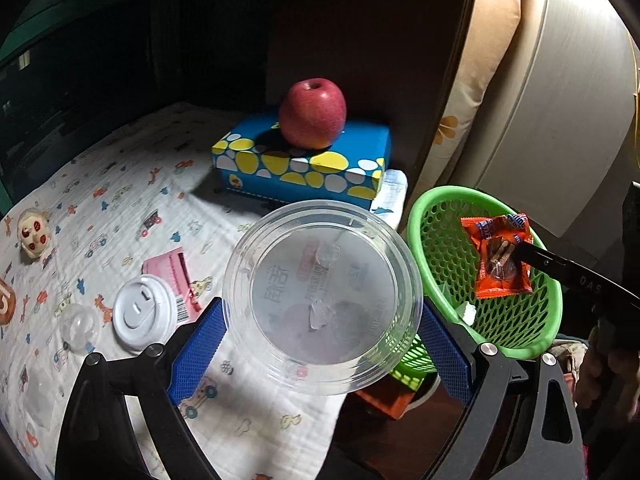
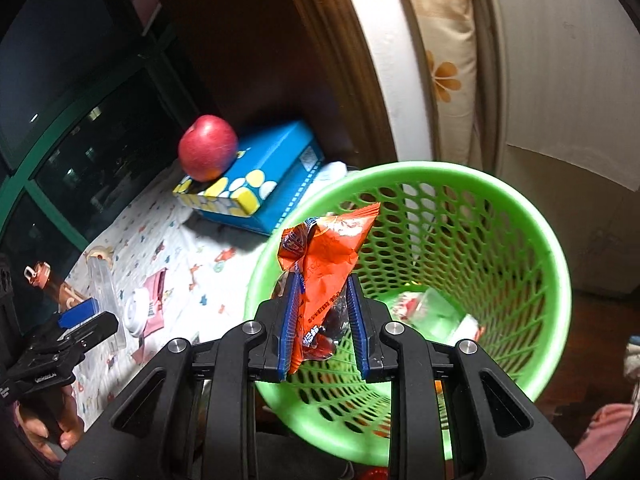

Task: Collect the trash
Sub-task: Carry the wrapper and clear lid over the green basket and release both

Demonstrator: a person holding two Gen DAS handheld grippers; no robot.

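Holding trash at the green basket (image 2: 520, 216), one piece in each tool.

Right tool (image 2: 325, 304) is clamped on an orange snack wrapper (image 2: 328, 248) above the basket's mouth. Left tool (image 1: 320, 340) grips a clear plastic cup (image 1: 322, 296) between its blue pads, just beside the basket's rim, above the patterned cloth (image 1: 132, 200). A white lid (image 1: 144, 312) lies on that cloth.

Apple (image 1: 312, 113) sits on the tissue box (image 1: 304, 164) at the back of my table (image 1: 120, 208). Cup lid (image 1: 143, 312) lies at the front left, on a card (image 1: 172, 276). Mesh wastebasket (image 2: 416, 280) stands right of the table, litter in its bottom. Snack wrapper (image 2: 326, 264) hangs over its rim, cup (image 1: 322, 296) left of it.
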